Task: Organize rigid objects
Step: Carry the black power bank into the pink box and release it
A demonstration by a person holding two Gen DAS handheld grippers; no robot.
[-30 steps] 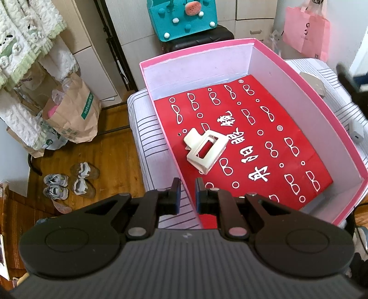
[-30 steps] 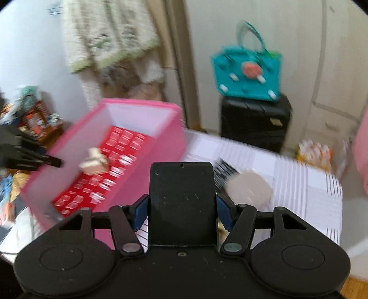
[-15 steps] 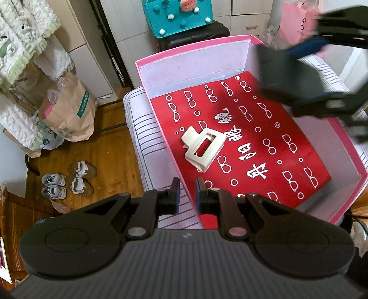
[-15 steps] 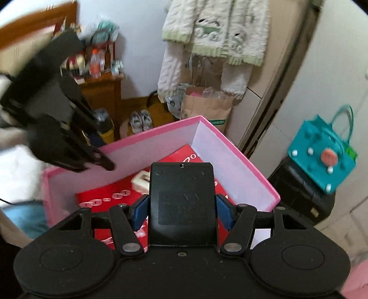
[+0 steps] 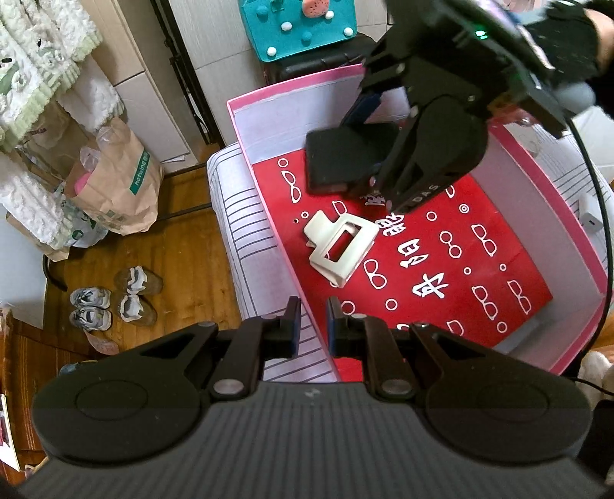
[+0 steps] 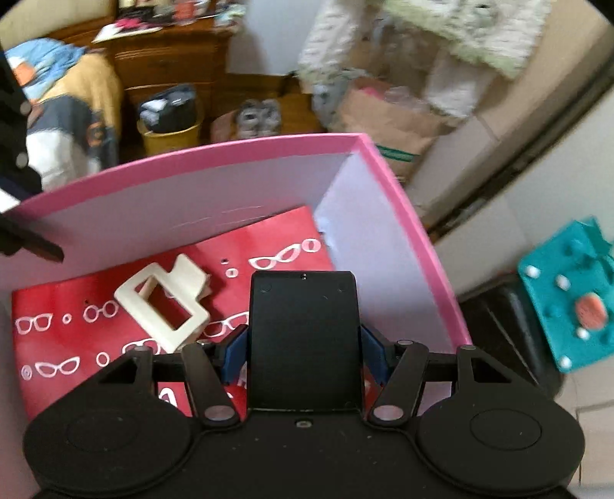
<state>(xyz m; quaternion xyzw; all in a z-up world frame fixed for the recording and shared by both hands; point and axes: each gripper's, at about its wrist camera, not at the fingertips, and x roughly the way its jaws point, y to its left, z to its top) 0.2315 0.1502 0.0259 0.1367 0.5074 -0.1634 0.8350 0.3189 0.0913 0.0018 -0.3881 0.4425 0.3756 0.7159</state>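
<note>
1. Presently, right gripper clamped on a black flat case, blue finger pads pressed against both long sides of it.
2. Seen from the left wrist view: same right gripper reaching in from the upper right, above the far end of the pink box; black flat case held over the red printed liner near the far wall. Contact with the liner: cannot tell.
3. Left gripper at the near-left wall of the pink box, fingers close together, narrow gap remaining, with the wall's rim lying in that gap. Whether the pads actually press the wall: cannot tell.
4. Cream hair claw clip lying flat on the liner, left of centre in the box, just beside the held case but apart from it. In the right wrist view, clip left of the case, near the far pink wall.
5. Box resting on a striped white surface.
6. Background: teal felt bag on a black suitcase behind the box; brown paper bag and a pair of shoes on the wooden floor at left; small white charger on the striped surface outside the right wall.
</note>
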